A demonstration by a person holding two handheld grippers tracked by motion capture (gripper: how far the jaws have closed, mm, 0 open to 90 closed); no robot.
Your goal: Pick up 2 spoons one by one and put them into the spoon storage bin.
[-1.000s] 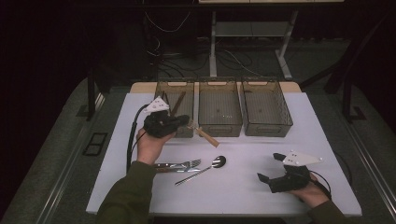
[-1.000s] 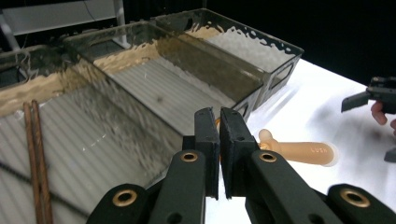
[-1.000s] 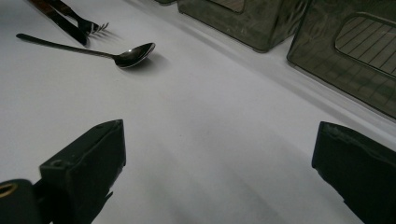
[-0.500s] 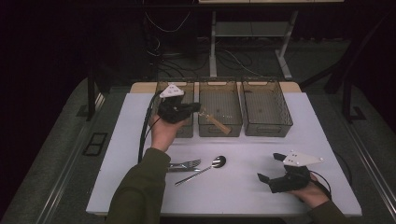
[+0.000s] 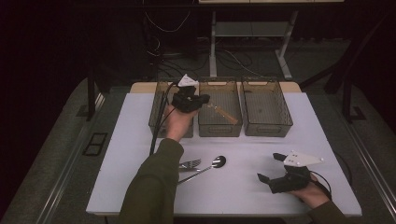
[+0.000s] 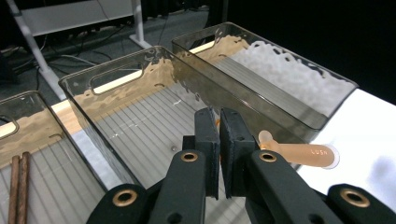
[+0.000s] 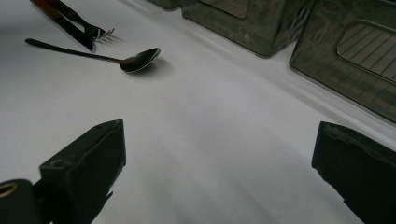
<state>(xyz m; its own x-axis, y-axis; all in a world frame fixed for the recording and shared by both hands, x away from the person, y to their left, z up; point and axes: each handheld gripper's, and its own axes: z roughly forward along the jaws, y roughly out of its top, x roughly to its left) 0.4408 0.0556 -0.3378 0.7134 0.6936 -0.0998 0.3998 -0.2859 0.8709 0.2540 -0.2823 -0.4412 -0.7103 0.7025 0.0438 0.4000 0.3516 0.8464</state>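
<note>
left gripper (image 5: 198, 100): raised, fingers pinched together (arm outstretched) | right gripper (image 5: 272, 169): low, fingers spread wide

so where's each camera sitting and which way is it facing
High view: above the person's side, looking forward and down on the table; both forearms, left tool and right tool show.
Left gripper view: rides the left tool, looks along its shut jaws, gripping a knife, over the middle bin.
Right gripper view: rides the right tool, low over the table, open jaws toward the spoon.
High and right gripper views share the spoon.
</note>
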